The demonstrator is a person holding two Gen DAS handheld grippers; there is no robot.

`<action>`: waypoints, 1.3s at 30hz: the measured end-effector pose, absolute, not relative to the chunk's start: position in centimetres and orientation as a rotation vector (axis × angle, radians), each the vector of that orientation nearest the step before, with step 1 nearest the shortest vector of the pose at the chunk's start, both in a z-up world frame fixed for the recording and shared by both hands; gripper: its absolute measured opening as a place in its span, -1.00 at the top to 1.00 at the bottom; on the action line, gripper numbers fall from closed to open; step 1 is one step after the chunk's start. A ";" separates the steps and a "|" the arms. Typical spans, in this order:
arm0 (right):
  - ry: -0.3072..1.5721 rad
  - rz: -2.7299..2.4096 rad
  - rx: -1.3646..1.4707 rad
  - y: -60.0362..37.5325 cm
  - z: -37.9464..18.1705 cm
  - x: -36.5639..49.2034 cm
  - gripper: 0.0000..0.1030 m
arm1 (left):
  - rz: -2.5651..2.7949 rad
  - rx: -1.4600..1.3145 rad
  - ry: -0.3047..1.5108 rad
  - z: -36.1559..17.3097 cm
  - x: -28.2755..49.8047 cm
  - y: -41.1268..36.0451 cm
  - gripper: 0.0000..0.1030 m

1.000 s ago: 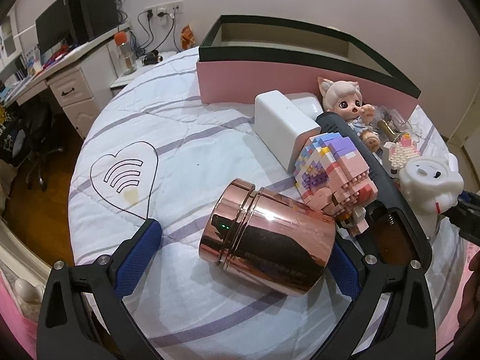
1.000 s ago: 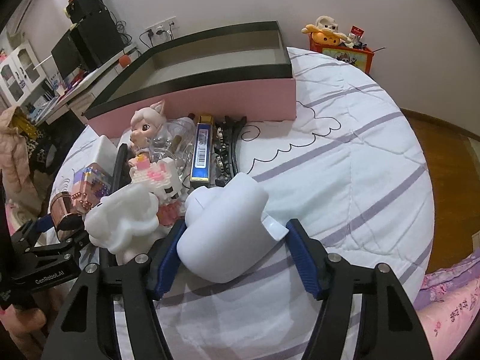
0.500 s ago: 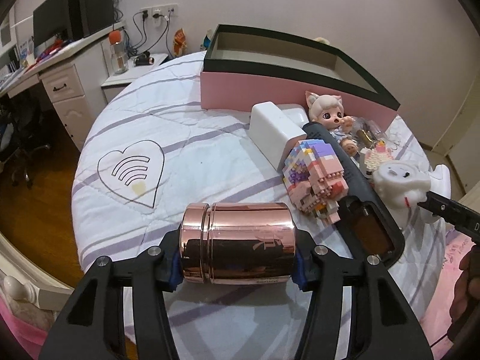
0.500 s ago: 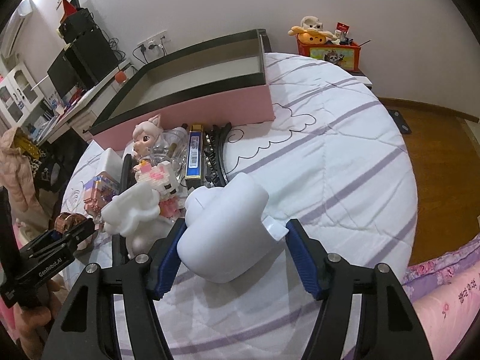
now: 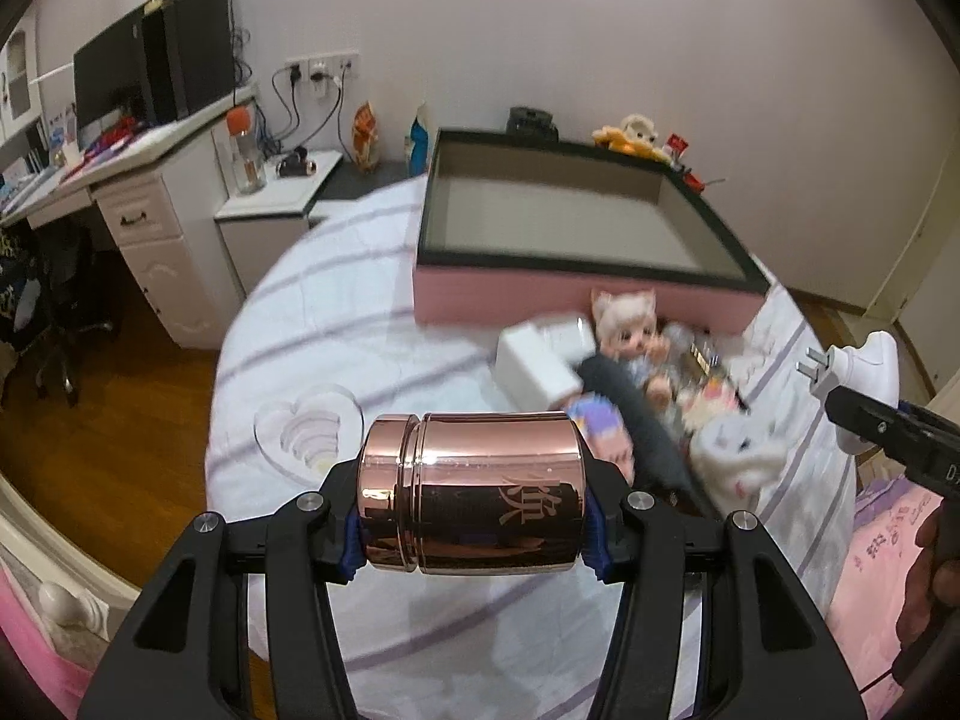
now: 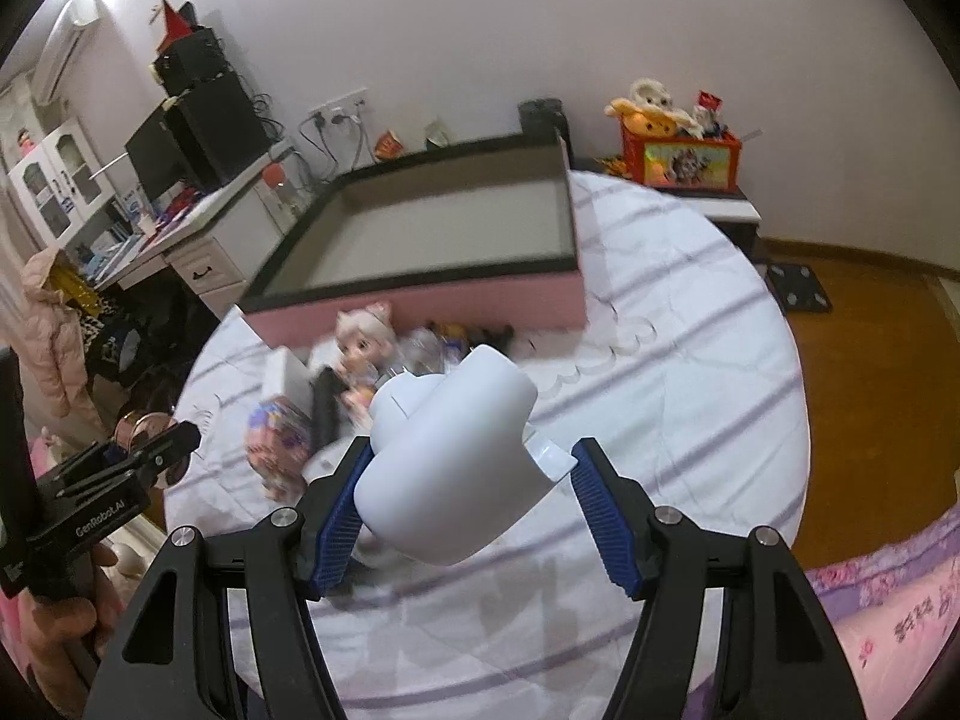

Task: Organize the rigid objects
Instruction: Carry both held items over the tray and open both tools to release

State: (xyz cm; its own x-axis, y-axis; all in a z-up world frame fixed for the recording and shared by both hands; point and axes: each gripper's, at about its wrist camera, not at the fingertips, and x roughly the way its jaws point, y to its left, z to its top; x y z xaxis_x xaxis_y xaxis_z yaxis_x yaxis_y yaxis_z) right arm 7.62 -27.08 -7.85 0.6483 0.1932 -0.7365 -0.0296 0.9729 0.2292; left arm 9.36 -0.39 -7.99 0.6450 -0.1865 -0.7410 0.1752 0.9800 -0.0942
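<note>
Two blue pads of the left gripper (image 5: 474,525) clamp the ends of a copper-colored canister (image 5: 472,492), which lies sideways between them, lifted above the bed (image 5: 372,324). Ahead of it stands the pink box (image 5: 576,300), with a doll (image 5: 624,330) and blurred toys just before its wall. In the right wrist view, the right gripper (image 6: 474,510) grips a white plug-in device (image 6: 450,456) above the bed, the box beyond it.

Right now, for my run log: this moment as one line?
left gripper: shut on tin | right gripper: shut on plug | both lifted above bed | box: empty
</note>
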 end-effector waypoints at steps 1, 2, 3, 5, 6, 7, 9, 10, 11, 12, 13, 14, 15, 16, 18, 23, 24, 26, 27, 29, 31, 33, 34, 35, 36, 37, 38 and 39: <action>0.850 0.137 0.197 -26.9 -7.3 8.1 -0.31 | -0.208 -0.015 0.840 -7.6 9.7 -0.4 -0.05; 0.843 0.140 0.191 -26.8 -7.0 8.2 -0.31 | -0.209 -0.015 0.830 -6.9 10.1 -0.5 -0.05; 0.834 0.143 0.181 -26.6 -6.4 8.7 -0.31 | -0.212 -0.014 0.822 -6.5 10.5 -0.5 -0.05; 0.821 0.152 0.169 -26.4 -5.6 9.6 -0.31 | -0.219 -0.013 0.807 -5.5 11.6 -0.7 -0.05; 0.815 0.157 0.164 -26.4 -5.2 10.0 -0.31 | -0.222 -0.010 0.799 -4.9 12.2 -0.9 -0.05; 0.809 0.160 0.154 -26.3 -4.7 10.7 -0.31 | -0.224 -0.006 0.791 -4.5 12.9 -1.1 -0.05; 0.799 0.164 0.129 -26.1 -3.8 12.1 -0.31 | -0.231 -0.007 0.782 -3.6 14.4 -1.5 -0.05; 0.793 0.170 0.118 -26.0 -3.2 13.2 -0.31 | -0.234 -0.007 0.780 -3.3 15.3 -1.7 -0.05; 0.789 0.172 0.112 -25.9 -2.8 13.7 -0.31 | -0.237 -0.006 0.776 -2.9 16.5 -1.9 -0.05; 0.785 0.173 0.103 -25.8 -2.4 14.8 -0.31 | -0.239 -0.006 0.774 -2.5 17.5 -2.2 -0.05; 0.783 0.176 0.098 -25.7 -2.2 15.6 -0.31 | -0.240 -0.004 0.775 -2.3 18.5 -2.5 -0.05; 0.783 0.182 0.095 -25.7 -1.9 16.9 -0.31 | -0.242 -0.002 0.776 -2.2 19.4 -2.8 -0.05; 0.785 0.184 0.095 -25.5 -1.9 17.5 -0.31 | -0.251 -0.002 0.778 -1.9 20.9 -3.2 -0.05; 0.788 0.184 0.090 -25.5 -1.9 18.7 -0.31 | -0.252 0.000 0.780 -1.9 21.8 -3.5 -0.05; 0.806 0.182 0.095 -25.5 -2.2 20.9 -0.31 | -0.247 0.016 0.787 -1.9 24.6 -4.5 -0.05; 0.870 0.164 0.126 -26.0 -4.4 26.8 -0.31 | -0.240 0.033 0.834 -3.3 30.5 -6.6 -0.05; 0.882 0.163 0.131 -26.0 -4.8 27.9 -0.31 | -0.234 0.037 0.847 -3.7 31.6 -6.9 -0.05; 0.917 0.159 0.145 -26.2 -5.9 30.1 -0.31 | -0.228 0.042 0.878 -4.9 34.0 -7.6 -0.05; 0.932 0.157 0.153 -26.3 -6.4 31.1 -0.31 | -0.224 0.046 0.890 -5.3 34.7 -7.9 -0.05; 0.961 0.148 0.160 -26.4 -7.4 32.8 -0.31 | -0.213 0.056 0.915 -6.4 36.4 -8.4 -0.05; 0.990 0.144 0.166 -26.6 -8.4 34.2 -0.31 | -0.207 0.061 0.944 -7.5 37.8 -8.8 -0.05; 1.017 0.137 0.158 -26.7 -9.3 35.2 -0.31 | -0.201 0.070 0.970 -8.6 38.6 -9.2 -0.05; 1.030 0.134 0.153 -26.6 -9.7 35.6 -0.31 | -0.195 0.078 0.986 -9.2 39.0 -9.4 -0.05; 1.042 0.132 0.149 -26.6 -10.1 35.9 -0.31 | -0.191 0.083 0.999 -9.6 39.2 -9.6 -0.06; 1.050 0.128 0.145 -26.5 -10.4 36.1 -0.32 | -0.187 0.087 1.011 -10.1 39.4 -9.7 -0.06; 1.056 0.120 0.139 -26.5 -10.7 36.2 -0.32 | -0.180 0.097 1.011 -10.4 39.5 -9.8 -0.13; 1.060 0.109 0.127 -26.5 -10.8 36.4 -0.33 | -0.171 0.106 1.009 -10.4 39.6 -9.8 -0.37; 1.062 0.098 0.109 -26.4 -10.9 36.5 -0.35 | -0.159 0.114 1.003 -10.4 39.6 -9.8 -0.64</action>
State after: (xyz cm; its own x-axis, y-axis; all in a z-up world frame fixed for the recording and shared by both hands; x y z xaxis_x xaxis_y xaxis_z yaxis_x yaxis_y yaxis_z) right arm 36.46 -26.36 -10.94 0.4835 0.1326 -0.8652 -0.0275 0.9903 0.1364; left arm 39.58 -9.81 -10.38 0.5279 -0.0799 -0.8456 0.1849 0.9825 0.0226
